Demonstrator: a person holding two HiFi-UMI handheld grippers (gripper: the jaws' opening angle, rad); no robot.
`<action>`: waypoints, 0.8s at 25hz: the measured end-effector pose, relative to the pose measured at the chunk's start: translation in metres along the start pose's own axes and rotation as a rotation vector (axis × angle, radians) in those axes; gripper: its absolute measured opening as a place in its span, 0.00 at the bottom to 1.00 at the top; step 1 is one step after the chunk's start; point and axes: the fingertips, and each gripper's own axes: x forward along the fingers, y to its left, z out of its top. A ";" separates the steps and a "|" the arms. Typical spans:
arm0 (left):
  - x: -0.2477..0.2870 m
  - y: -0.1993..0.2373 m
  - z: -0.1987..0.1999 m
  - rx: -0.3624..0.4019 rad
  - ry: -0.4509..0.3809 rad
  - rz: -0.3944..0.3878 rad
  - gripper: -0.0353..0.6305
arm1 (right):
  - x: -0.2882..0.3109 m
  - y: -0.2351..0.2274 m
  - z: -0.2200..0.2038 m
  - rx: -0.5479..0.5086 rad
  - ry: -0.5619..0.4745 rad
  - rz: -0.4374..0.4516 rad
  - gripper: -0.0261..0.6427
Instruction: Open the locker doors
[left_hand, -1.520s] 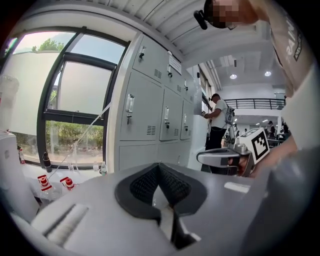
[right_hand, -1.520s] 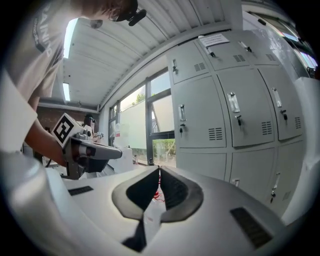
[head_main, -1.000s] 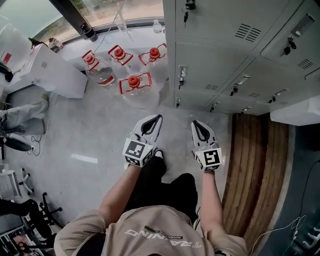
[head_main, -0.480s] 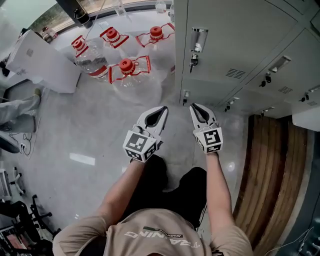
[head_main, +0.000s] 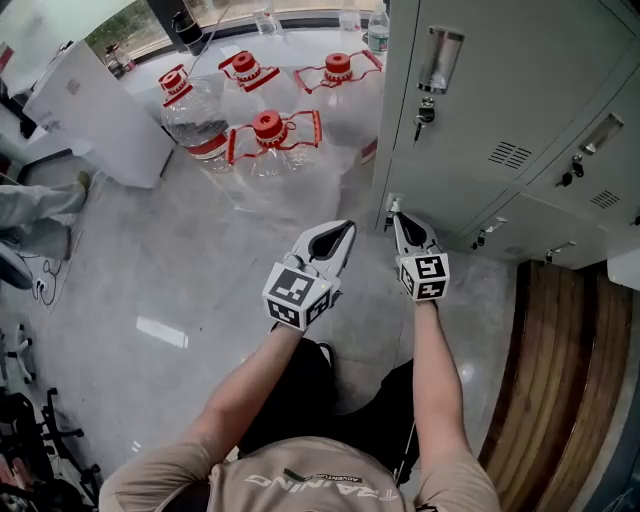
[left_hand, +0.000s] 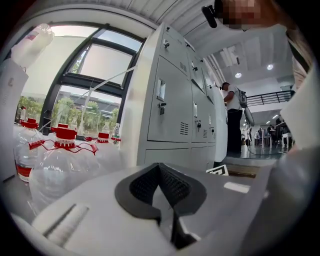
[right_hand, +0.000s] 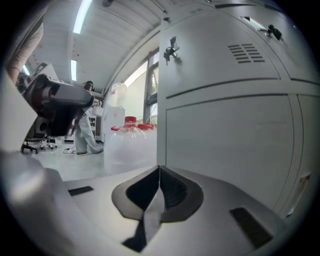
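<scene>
Water jugs (head_main: 265, 140) stand ahead-left of the left gripper (head_main: 345, 230), whose jaws are pressed together on nothing. Right gripper (head_main: 400, 216), likewise closed and empty, has advanced almost to the lower locker door (head_main: 450, 195) latch (head_main: 391, 206); opening looks imminent.

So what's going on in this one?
A person stands at grey lockers with a gripper in each hand. The left gripper and right gripper are both shut and empty. The right gripper's tip is near the left edge of a low door; every door in view is closed. Water jugs stand nearby.
</scene>
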 end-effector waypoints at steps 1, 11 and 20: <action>0.002 0.002 -0.004 -0.011 0.010 -0.005 0.06 | 0.006 -0.003 -0.009 0.014 0.010 -0.013 0.06; 0.052 0.007 -0.055 -0.019 0.056 -0.068 0.06 | 0.051 -0.021 -0.055 0.082 0.079 -0.045 0.06; 0.067 0.010 -0.083 0.011 0.127 -0.127 0.06 | 0.071 -0.014 -0.072 -0.007 0.129 0.006 0.19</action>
